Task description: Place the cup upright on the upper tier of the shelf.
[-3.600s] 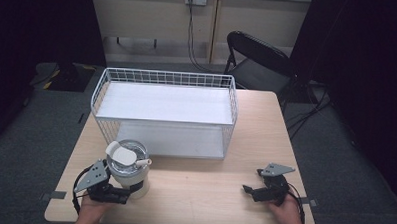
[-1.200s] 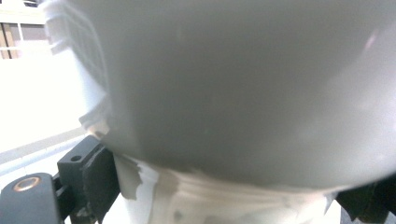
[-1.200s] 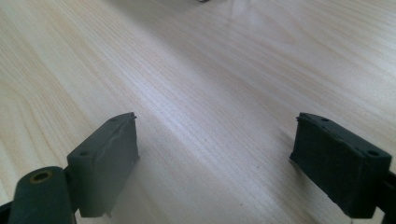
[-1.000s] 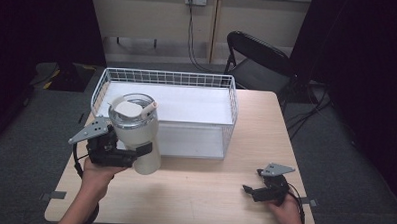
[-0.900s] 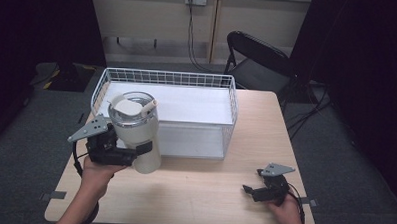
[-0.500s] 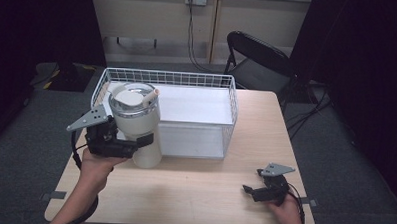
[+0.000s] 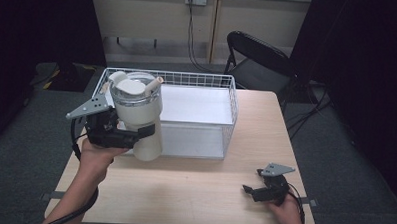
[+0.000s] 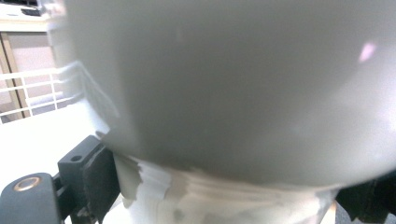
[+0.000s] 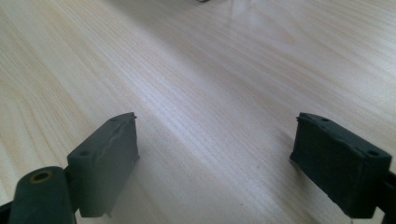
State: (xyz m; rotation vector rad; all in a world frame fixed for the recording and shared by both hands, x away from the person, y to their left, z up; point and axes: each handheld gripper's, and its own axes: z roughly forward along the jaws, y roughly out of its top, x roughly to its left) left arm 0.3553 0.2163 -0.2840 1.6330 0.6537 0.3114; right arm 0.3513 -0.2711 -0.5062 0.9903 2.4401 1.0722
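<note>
A large white tumbler (image 7: 142, 121) with a clear lid and a short straw hangs in the air, held upright over the table's left side, at the front left corner of the white wire basket (image 7: 230, 95). My left gripper (image 7: 138, 135) is shut on the tumbler's lower body from the left. In the left gripper view the tumbler's wall (image 8: 233, 93) looms close and blurred, its narrower base sitting between the two black jaws. My right gripper (image 7: 250, 191) rests on the table near the front right, open, with bare wood between its pads (image 9: 109, 156).
The wire basket has a white floor and stands across the back middle of the wooden table (image 7: 193, 192). A black folding chair (image 7: 258, 59) stands behind the table at the right. Dark curtains flank both sides.
The left gripper has lifted the tumbler off the table and carried it up and back toward the basket's front left corner. The right gripper has stayed where it was.
</note>
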